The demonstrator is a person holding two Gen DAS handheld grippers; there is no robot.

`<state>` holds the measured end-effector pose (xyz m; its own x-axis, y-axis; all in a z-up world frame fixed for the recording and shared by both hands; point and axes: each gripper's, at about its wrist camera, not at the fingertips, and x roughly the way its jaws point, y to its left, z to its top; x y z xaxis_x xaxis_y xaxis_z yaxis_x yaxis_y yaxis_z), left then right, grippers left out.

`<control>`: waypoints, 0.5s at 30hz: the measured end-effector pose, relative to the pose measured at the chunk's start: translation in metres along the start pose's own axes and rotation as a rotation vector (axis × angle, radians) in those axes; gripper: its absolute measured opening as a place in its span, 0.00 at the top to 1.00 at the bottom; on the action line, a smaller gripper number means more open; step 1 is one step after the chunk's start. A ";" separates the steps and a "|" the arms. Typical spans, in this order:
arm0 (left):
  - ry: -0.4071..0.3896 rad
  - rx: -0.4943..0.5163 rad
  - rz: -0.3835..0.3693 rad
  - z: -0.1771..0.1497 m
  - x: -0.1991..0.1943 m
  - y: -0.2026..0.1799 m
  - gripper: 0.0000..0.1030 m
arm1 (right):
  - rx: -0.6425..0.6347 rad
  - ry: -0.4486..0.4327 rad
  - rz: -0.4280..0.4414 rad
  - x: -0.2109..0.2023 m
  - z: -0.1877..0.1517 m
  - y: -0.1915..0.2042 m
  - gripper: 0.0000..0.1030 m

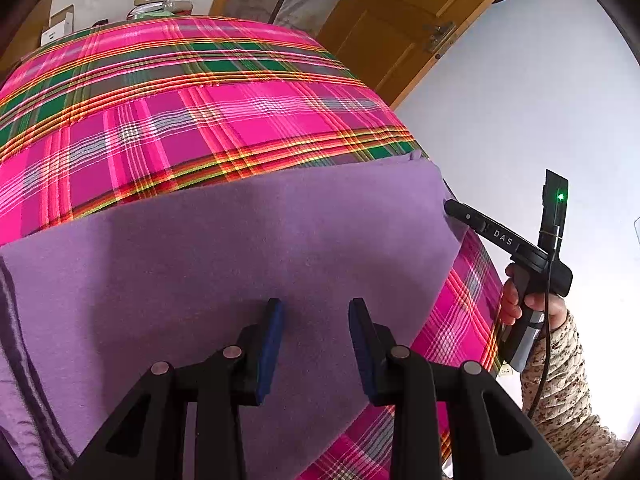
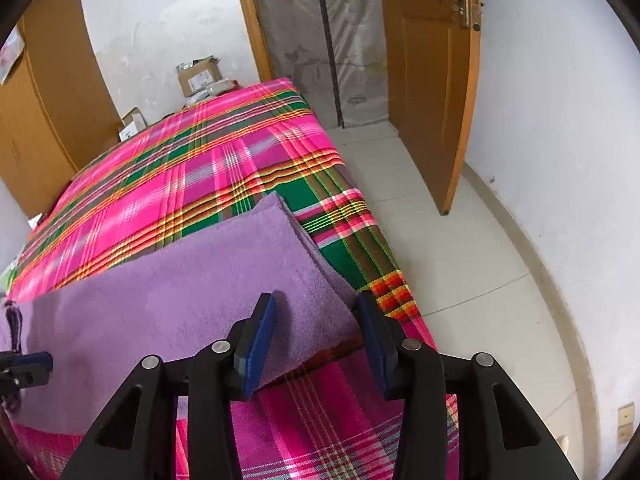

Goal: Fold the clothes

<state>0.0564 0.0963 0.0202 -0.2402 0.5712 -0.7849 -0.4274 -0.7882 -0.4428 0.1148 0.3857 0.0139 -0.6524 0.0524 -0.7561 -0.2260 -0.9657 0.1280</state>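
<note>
A purple garment (image 1: 248, 248) lies folded flat on a pink and green plaid bedsheet (image 1: 192, 120). My left gripper (image 1: 316, 308) hovers over the garment's near part, jaws apart and nothing pinched between the blue pads. In the right wrist view the garment (image 2: 192, 280) ends in a stacked folded edge on the right. My right gripper (image 2: 316, 300) is open and straddles that edge, with neither pad pressing on the cloth. From the left wrist view the right gripper (image 1: 450, 206), held by a hand (image 1: 516, 300), has its tip at the garment's right edge. The left gripper (image 2: 36, 360) shows at the far left.
The bed's right edge drops to a white tiled floor (image 2: 460, 260). An open wooden door (image 2: 432, 80) stands beyond it. Cardboard boxes (image 2: 200, 76) sit past the bed's far end, and a wooden wardrobe (image 2: 40, 120) is at the left.
</note>
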 end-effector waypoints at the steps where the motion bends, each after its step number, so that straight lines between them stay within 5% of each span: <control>1: 0.000 0.000 -0.001 0.000 0.000 0.000 0.67 | -0.004 0.000 -0.010 0.000 0.001 0.001 0.63; 5: 0.006 -0.001 -0.009 0.000 0.003 -0.001 0.67 | -0.009 0.002 -0.007 0.002 0.002 0.000 0.71; 7: 0.007 -0.005 -0.013 0.000 0.003 -0.001 0.67 | -0.017 0.003 0.017 0.003 0.002 0.001 0.84; 15: 0.001 -0.020 -0.020 0.000 0.000 0.000 0.67 | -0.049 -0.010 0.002 0.002 0.003 0.007 0.88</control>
<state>0.0567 0.0960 0.0200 -0.2307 0.5865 -0.7764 -0.4143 -0.7812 -0.4671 0.1100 0.3799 0.0148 -0.6602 0.0531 -0.7492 -0.1891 -0.9771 0.0973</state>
